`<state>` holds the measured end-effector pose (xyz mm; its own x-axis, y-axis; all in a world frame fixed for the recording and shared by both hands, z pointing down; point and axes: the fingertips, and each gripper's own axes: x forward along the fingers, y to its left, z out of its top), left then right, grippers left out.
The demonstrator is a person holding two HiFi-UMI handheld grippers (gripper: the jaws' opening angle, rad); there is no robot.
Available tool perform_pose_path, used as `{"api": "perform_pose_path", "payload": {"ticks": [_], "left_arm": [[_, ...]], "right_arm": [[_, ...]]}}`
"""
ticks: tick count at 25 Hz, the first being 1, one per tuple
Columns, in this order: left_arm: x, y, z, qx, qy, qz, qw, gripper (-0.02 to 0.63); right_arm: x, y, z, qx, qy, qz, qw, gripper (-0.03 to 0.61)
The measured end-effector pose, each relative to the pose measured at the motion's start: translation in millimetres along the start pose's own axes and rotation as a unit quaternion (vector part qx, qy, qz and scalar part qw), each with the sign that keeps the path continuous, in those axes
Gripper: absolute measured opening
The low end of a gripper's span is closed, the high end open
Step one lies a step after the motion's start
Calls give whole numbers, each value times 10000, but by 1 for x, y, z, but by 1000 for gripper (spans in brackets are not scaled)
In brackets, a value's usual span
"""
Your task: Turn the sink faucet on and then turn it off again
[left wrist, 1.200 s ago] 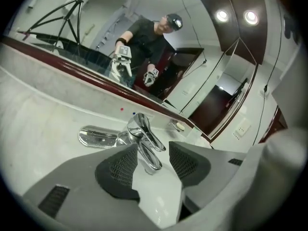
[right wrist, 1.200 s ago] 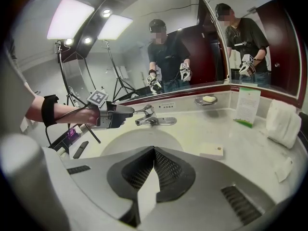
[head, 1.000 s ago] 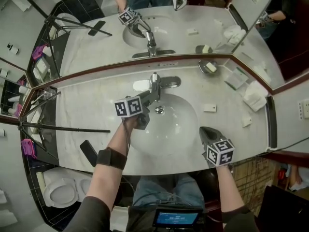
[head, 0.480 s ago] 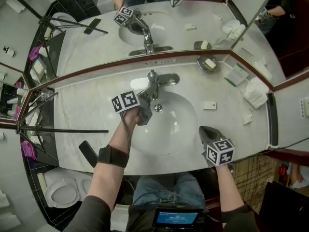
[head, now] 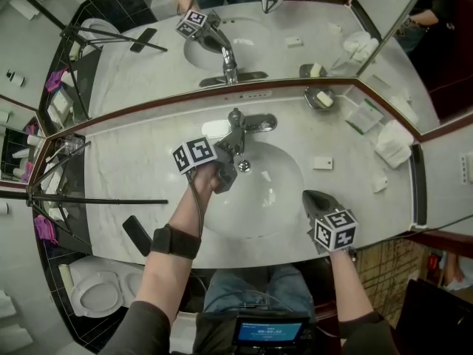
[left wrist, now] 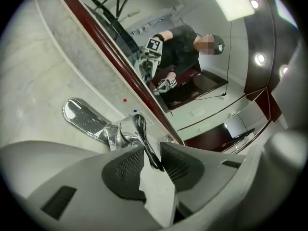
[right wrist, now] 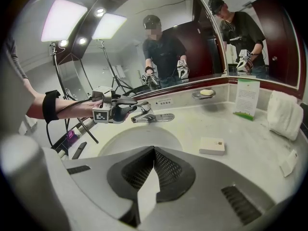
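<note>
- Evidently the left gripper (left wrist: 152,147) does the work: its jaws have just been closing, and the thin chrome faucet lever (left wrist: 143,134) now sits pinched between them. It is caught near its free end, probably for leverage.
- That gripper comes in from the basin side and tilts downward, which lines its jaws up with the sloping lever.
- Meanwhile the right gripper (right wrist: 153,150) has its jaws pressed together on nothing. It is parked over the counter's front edge, right of the basin, seemingly to stay clear, since 1 gripper is enough for this job.
- The faucet (head: 236,120) stands at the back of the oval sink basin (head: 277,198), close under the mirror (head: 310,43). I see no water running, so I judge the turning-on step is only starting.
- Further out on the marble counter (head: 133,168) lie a small soap box (head: 321,163), a soap dish (head: 319,100) and a folded towel (head: 390,145). All 3 are well apart from the lever and out of the way.
</note>
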<state>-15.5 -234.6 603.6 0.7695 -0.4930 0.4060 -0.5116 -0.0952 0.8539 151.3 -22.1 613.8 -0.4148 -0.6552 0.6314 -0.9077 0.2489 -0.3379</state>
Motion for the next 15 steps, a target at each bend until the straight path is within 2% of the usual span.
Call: {"api": "perform_pose_path", "payload": {"ticks": [5, 15], "left_arm": [[0, 0, 2, -243, -4, 29, 9997, 89], [3, -8, 19, -456, -62, 114, 9989, 120]], "right_arm": [[3, 0, 4, -4, -9, 25, 10000, 18], [6, 3, 10, -16, -41, 23, 10000, 18]]}}
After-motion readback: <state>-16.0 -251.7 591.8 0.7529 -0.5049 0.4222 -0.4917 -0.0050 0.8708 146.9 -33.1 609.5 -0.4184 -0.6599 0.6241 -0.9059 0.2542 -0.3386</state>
